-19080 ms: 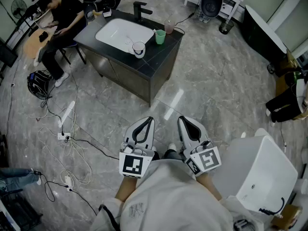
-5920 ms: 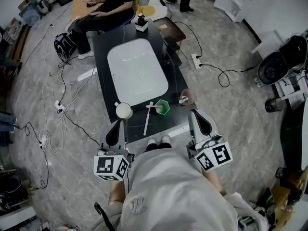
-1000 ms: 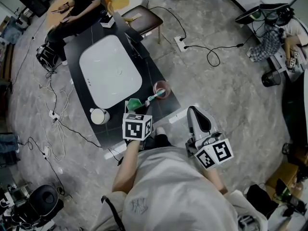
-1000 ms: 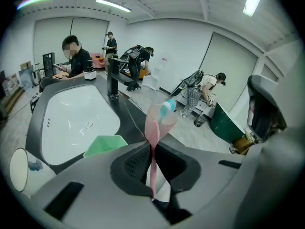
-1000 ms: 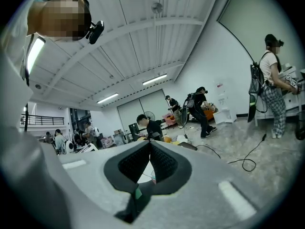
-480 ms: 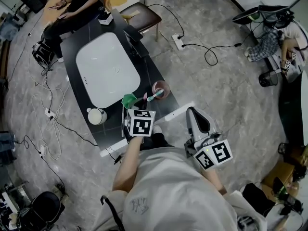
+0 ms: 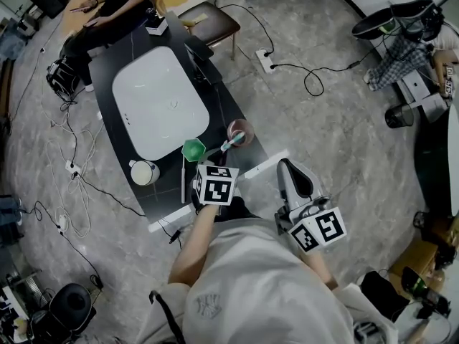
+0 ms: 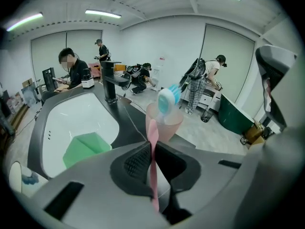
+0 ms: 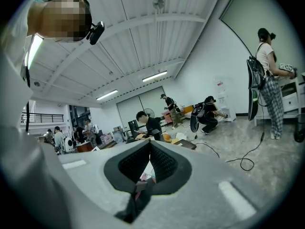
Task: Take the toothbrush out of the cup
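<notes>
Although your left gripper has barely shifted in the last second, it stays clamped on the toothbrush handle. The bristle end still sits at the pink cup's mouth, so lifting out remains. Your right gripper is closed, empty.

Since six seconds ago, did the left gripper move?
Yes. The left gripper slid rightward along the counter, from beside the white mug toward the pink cup, now gripping the toothbrush.

Left tongs at toothbrush handle, brush leaning in pink cup, green cup just beside, white sink behind
</notes>
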The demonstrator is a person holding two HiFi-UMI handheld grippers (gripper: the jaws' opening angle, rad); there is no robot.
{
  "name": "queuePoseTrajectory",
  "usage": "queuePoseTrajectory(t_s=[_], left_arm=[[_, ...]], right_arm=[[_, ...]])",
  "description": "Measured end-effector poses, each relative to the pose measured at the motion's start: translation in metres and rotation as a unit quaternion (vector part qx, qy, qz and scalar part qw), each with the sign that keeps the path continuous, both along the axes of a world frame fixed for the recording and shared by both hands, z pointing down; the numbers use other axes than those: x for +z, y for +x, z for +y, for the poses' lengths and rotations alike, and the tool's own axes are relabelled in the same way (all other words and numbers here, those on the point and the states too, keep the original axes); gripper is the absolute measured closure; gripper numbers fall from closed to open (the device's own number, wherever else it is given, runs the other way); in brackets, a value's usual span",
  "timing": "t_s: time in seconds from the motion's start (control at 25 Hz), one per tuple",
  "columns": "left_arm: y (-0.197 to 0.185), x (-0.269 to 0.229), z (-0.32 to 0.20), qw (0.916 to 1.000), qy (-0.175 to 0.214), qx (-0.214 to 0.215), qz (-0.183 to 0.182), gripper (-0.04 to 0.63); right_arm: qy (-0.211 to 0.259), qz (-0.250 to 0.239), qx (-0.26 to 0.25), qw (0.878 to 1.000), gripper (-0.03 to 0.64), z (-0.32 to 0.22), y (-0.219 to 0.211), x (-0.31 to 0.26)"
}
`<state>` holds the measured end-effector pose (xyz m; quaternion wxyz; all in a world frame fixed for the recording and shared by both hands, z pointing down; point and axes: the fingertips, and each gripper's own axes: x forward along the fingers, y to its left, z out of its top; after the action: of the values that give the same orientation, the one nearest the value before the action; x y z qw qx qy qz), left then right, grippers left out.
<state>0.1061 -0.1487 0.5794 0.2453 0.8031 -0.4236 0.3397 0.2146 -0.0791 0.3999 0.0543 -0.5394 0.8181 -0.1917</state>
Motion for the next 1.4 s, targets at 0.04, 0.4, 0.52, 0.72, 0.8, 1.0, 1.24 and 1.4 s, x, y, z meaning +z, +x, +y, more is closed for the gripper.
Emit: queuePoseTrajectory(t_s=[0.04, 0.4, 0.52, 0.72, 0.8, 1.0, 1.24, 1.4], left_arm=[[-0.001, 0.004, -0.002, 1.0, -0.003, -0.002, -0.001, 0.571], [-0.009, 0.018, -0.011, 0.9997, -0.004, -0.021, -0.015, 0.568], [-0.009, 0.018, -0.009, 0.9998, -0.007, -0.019, -0.009, 0.5], [-0.01, 0.016, -0.008, 0.9998, -0.007, -0.018, -0.004, 0.488], [-0.01, 0.013, -0.007, 0.9998, -0.007, -0.018, 0.0, 0.486], [-0.006, 0.003, -0.008, 0.9998, 0.0, -0.012, 0.015, 0.486], [-0.005, -0.02, -0.007, 0.9984, 0.017, -0.016, 0.051, 0.486], [-0.012, -0.044, -0.004, 0.9956, 0.05, -0.013, 0.077, 0.486]], right_arm=[[0.0, 0.0, 0.0, 1.0, 0.611, 0.0, -0.001, 0.0], [-0.002, 0.002, 0.001, 1.0, 0.611, 0.0, -0.002, 0.0], [-0.003, 0.002, -0.001, 1.0, 0.611, -0.001, -0.003, 0.001], [-0.003, 0.001, -0.007, 1.0, 0.611, -0.003, -0.007, 0.0], [-0.002, 0.001, -0.009, 1.0, 0.611, -0.004, -0.008, -0.001], [-0.003, 0.003, -0.011, 1.0, 0.611, -0.005, -0.01, -0.001], [0.001, 0.002, -0.016, 1.0, 0.611, -0.005, -0.013, -0.003], [0.005, 0.002, -0.022, 1.0, 0.611, -0.005, -0.015, -0.005]])
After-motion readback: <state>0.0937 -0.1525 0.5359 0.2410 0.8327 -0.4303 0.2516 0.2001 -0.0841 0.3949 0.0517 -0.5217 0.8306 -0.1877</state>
